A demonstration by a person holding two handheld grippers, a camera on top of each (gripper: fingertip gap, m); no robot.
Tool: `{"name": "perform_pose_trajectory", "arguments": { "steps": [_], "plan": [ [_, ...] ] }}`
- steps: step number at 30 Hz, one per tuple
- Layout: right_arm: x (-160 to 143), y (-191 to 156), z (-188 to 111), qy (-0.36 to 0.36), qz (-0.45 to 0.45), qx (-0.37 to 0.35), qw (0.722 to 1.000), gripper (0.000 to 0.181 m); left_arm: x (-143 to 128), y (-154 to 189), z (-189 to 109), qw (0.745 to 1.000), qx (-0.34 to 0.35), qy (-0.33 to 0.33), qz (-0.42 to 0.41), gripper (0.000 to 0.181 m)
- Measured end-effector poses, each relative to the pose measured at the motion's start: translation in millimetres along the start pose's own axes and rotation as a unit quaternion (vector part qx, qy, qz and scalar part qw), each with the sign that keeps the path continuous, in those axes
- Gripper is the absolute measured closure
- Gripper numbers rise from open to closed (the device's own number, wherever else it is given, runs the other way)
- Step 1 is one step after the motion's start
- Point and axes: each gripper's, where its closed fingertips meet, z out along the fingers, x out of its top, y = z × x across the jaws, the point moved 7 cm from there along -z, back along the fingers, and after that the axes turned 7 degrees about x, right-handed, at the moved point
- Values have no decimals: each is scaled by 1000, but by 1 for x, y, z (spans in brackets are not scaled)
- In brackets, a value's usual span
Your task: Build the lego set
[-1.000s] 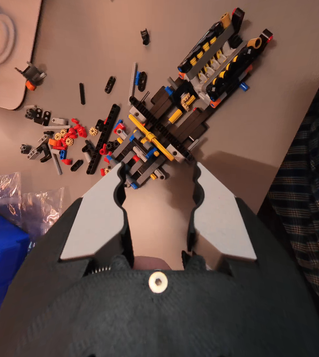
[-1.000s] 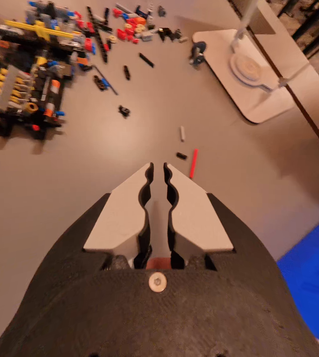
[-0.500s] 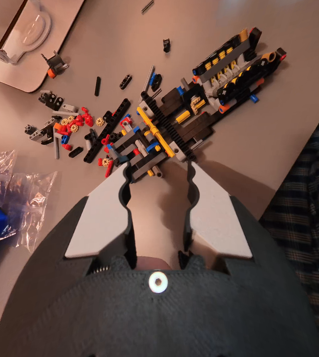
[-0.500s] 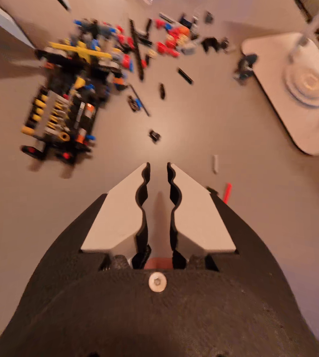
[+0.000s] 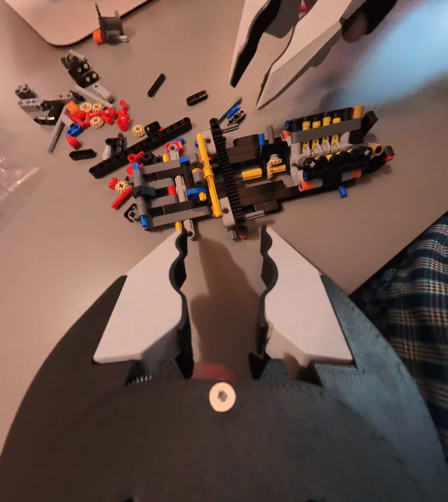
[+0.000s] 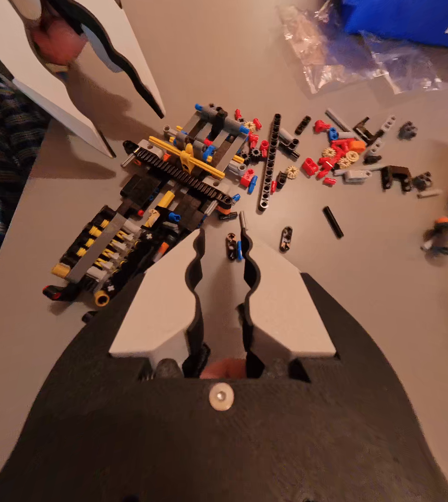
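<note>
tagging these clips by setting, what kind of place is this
Probably an indoor hobby or work table, not a factory line. A plain tabletop holds a half-built lego model, a scatter of loose pieces, emptied clear plastic bags and a blue bin.

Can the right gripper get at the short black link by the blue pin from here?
Probably yes: the right gripper is open, empty, and the black link lies just beyond its tips on bare table.
</note>
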Motion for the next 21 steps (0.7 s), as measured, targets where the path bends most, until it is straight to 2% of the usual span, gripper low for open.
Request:
{"name": "perform_pose_trajectory", "arguments": {
  "steps": [3, 8, 15, 21],
  "plan": [
    [-1, 10, 10, -1, -14, 33, 999, 157, -3, 2, 4, 1000, 26, -8, 1, 135],
    [1, 14, 24, -5, -35, 78, 996, 157, -5, 8, 7, 999, 28, -18, -8, 147],
    [2, 17, 32, 3, -54, 110, 992, 159, -5, 12, 12, 999, 30, -18, -14, 153],
    [4, 17, 33, 7, -64, 110, 992, 170, -4, 12, 14, 999, 35, -14, -9, 161]
  ]
}}
